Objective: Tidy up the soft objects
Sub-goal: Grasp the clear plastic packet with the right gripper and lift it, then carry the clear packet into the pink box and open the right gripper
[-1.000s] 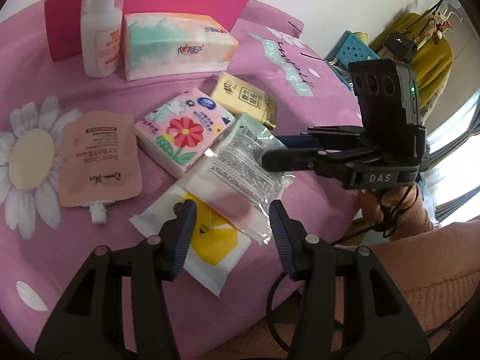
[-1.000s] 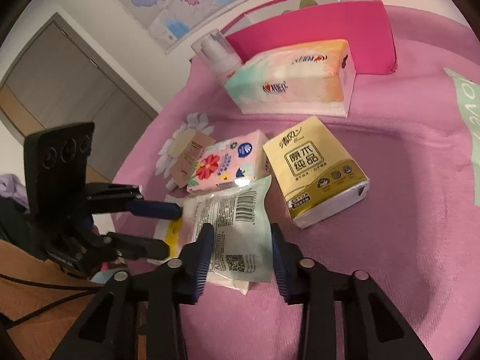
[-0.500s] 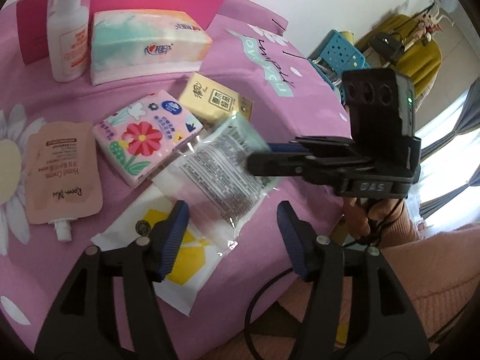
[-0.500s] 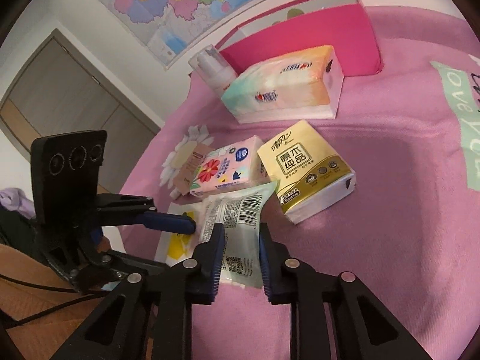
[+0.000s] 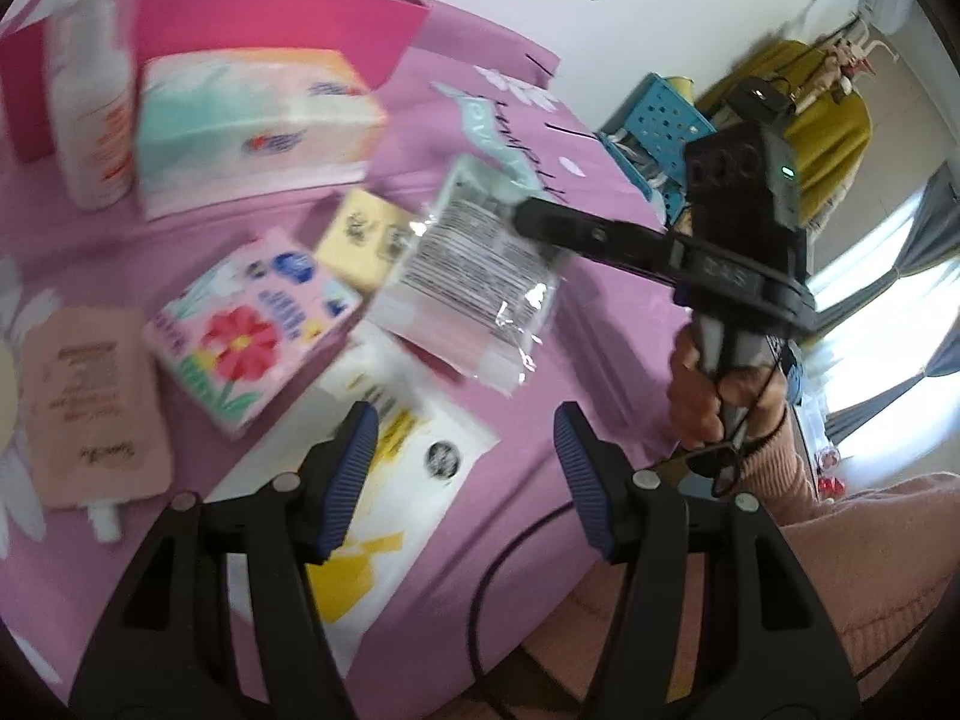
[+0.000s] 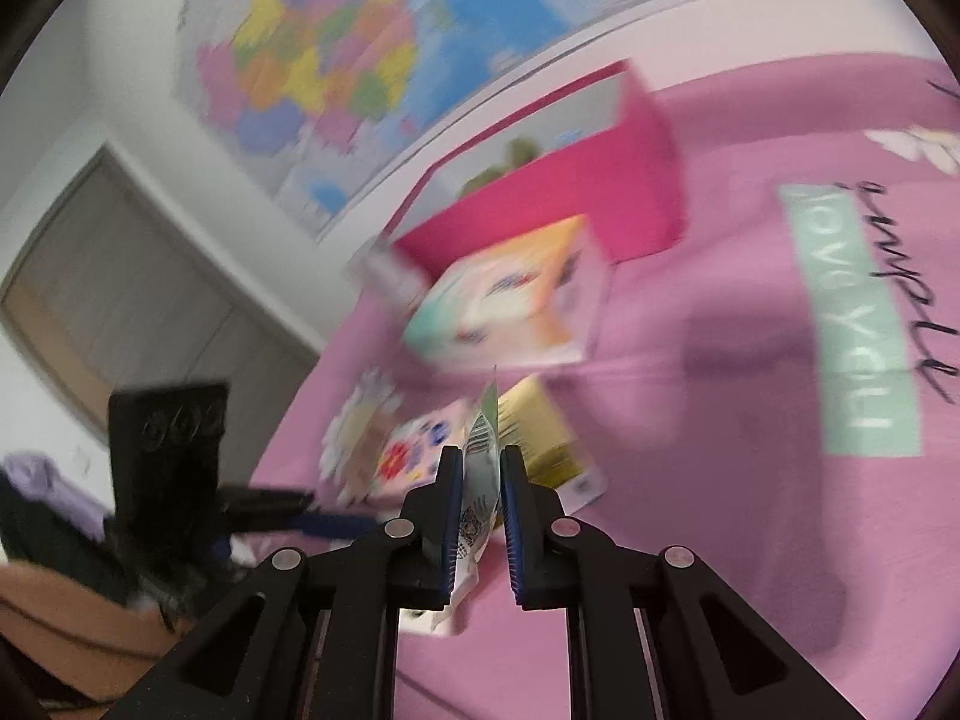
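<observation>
My right gripper (image 6: pixel 482 468) is closing tight on a clear printed plastic packet (image 6: pixel 483 420), which stands edge-up between its pads. In the left wrist view that packet (image 5: pixel 474 276) hangs lifted above the pink cloth, pinched at its top corner by the right gripper (image 5: pixel 528 210). My left gripper (image 5: pixel 462 420) is open with nothing between its fingers, hovering over a white and yellow flat packet (image 5: pixel 384 480) that lies on the cloth. The left gripper (image 6: pixel 300 510) shows blurred at the left of the right wrist view.
On the pink cloth (image 5: pixel 516 420) lie a floral pink tissue pack (image 5: pixel 246 330), a yellow tissue pack (image 5: pixel 366 240), a large tissue pack (image 5: pixel 252 120), a white bottle (image 5: pixel 90 114) and a peach pouch (image 5: pixel 96 408). A pink open box (image 5: pixel 270 24) stands behind. A sleeve fills the lower right.
The right gripper shut on the clear packet and lifted it off the white and yellow packet, up and toward the far right. The left gripper opened wider.
</observation>
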### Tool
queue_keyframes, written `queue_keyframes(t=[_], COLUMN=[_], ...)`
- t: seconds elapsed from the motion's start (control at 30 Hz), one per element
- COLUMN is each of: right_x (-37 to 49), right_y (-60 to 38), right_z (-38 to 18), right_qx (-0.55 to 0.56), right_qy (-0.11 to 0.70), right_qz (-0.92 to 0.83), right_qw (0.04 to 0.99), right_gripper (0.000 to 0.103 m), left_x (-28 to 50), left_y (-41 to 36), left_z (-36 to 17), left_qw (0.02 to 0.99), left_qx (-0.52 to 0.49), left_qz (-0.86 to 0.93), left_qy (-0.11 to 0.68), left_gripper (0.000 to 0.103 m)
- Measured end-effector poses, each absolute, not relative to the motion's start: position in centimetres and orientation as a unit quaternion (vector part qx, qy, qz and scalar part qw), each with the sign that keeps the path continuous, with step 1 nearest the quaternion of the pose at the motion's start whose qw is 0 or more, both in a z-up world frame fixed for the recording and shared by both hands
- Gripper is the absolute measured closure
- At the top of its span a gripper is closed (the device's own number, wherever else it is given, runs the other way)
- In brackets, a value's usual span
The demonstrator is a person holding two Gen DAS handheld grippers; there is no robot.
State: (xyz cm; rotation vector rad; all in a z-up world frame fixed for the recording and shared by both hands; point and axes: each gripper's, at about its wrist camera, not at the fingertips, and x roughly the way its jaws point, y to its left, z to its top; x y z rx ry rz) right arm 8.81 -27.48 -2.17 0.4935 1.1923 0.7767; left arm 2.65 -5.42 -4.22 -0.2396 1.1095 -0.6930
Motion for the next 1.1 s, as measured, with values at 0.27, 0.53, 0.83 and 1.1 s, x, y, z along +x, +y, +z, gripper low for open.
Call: queue_keyframes(t=[0.27, 0.53, 0.83, 1.1], right_x=[9.7, 9.3, 10.9, 15.7], right_y=[-29.5, -29.8, -28.2, -25.9], right_z=[-5.1, -5.2, -1.2, 2.4], right_qx=[0.294, 0.298, 0.254, 0.229], right_qy=[0.558, 0.561, 0.530, 0.483], right_qz=[0.315, 0.318, 0.355, 0.374], right_qw=[0.710, 0.703, 0.727, 0.758], right_gripper=[0.089, 0.089, 0.089, 0.089], left_x=[5.3, 6.3, 7.0, 11.5], left_y=[-8.9, -8.6, -6.9, -5.8], left_z=[-5.5, -5.0, 0.1, 5.2], left_qw=[0.762, 0.767, 0.809, 0.847], left_qx=[-0.105, -0.126, -0.102, -0.056], left_qz=[-0.339, -0.325, -0.309, -0.273], left_qy=[0.542, 0.539, 0.490, 0.453], left_gripper=[0.041, 0.055, 0.056, 0.056])
